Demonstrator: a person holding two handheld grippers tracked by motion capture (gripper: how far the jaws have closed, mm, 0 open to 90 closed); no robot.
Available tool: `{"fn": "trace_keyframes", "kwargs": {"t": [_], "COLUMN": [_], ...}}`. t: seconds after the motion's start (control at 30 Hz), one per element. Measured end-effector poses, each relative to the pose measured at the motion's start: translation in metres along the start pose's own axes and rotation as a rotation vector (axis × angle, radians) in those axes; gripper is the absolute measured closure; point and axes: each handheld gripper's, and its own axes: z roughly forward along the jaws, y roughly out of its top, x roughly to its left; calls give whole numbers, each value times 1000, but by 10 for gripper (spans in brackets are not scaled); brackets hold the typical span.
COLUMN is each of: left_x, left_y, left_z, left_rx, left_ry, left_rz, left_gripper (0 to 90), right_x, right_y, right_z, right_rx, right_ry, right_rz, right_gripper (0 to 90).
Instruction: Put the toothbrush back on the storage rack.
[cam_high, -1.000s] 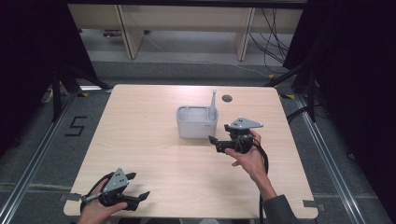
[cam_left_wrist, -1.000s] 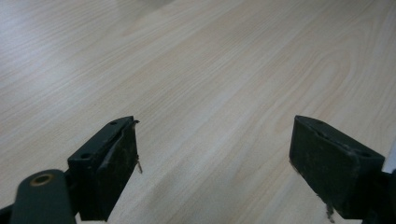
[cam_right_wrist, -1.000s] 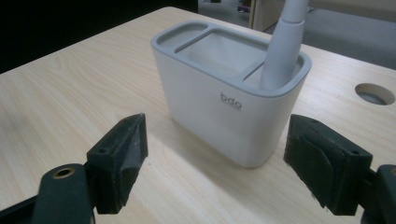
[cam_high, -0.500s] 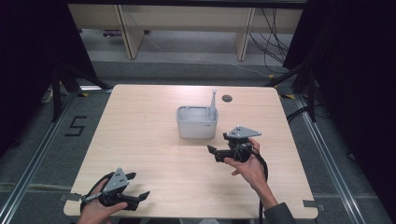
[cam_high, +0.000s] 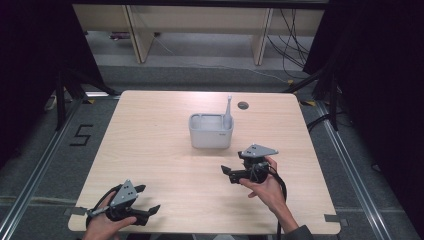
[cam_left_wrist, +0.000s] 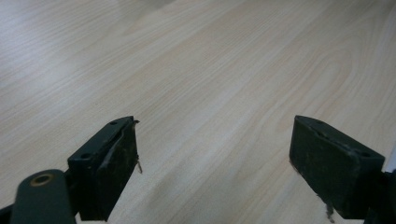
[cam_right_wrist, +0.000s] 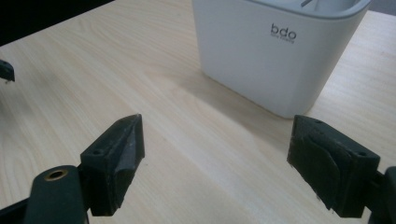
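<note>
Right claw (cam_high: 226, 173) is held just above the light wood-grain worktop (cam_high: 150, 145), jaws wide apart, nothing clamped. It sits near the front right corner of the white rounded-rectangular plastic holder (cam_high: 211, 131), not touching it. In the right gripper view the holder (cam_right_wrist: 275, 51) is seen ahead and to the right of the jaw gap, printed side facing the camera.

A pale slim stick-like utensil (cam_high: 228, 109) stands upright in the holder's right rear part; its head can't be made out. Holder is located around the worktop centre, slightly toward the far edge.

Left claw (cam_high: 148, 200) is parked at the near left corner of the worktop, jaws also spread, nothing between them; bare wood (cam_left_wrist: 210, 84) is seen in its own view.

Judged step: the right claw is being positioned relative to the holder, likely for a grasp on the holder wall or the utensil.

To do it well:
- Jaw gap should be centred on the target before closing; currently the holder is offset to one side.
- For the utensil, approach from above is advised, shaft gripped below its top, lifted straight up so the holder isn't tipped.
- For the holder, one jaw inside the rim, one outside; thin wall, light body, may slide if nudged.
- Left claw could be brought in to steady the holder.
</note>
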Motion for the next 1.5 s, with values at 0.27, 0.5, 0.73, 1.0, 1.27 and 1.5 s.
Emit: {"fn": "trace_keyframes", "kwargs": {"t": [0.27, 0.5, 0.73, 1.0, 1.27, 1.5], "left_x": [0, 2, 0, -1, -1, -1], "left_y": [0, 0, 0, 0, 0, 0], "left_z": [0, -1, -1, 0, -1, -1], "left_rx": [2, 22, 6, 1, 3, 2], "left_ry": [0, 9, 3, -2, 4, 4], "left_rz": [2, 26, 11, 2, 10, 11], "left_gripper": [148, 148, 148, 148, 148, 148], "right_x": [3, 7, 8, 9, 11, 15], "right_y": [-18, -26, -36, -46, -53, -60], "right_z": [-2, -8, -12, -18, -22, -24], "right_rx": [20, 39, 46, 71, 114, 140], "right_ry": [8, 13, 9, -5, -16, -12], "right_rz": [0, 22, 48, 63, 42, 32], "right_gripper": [194, 162, 160, 160, 160, 160]}}
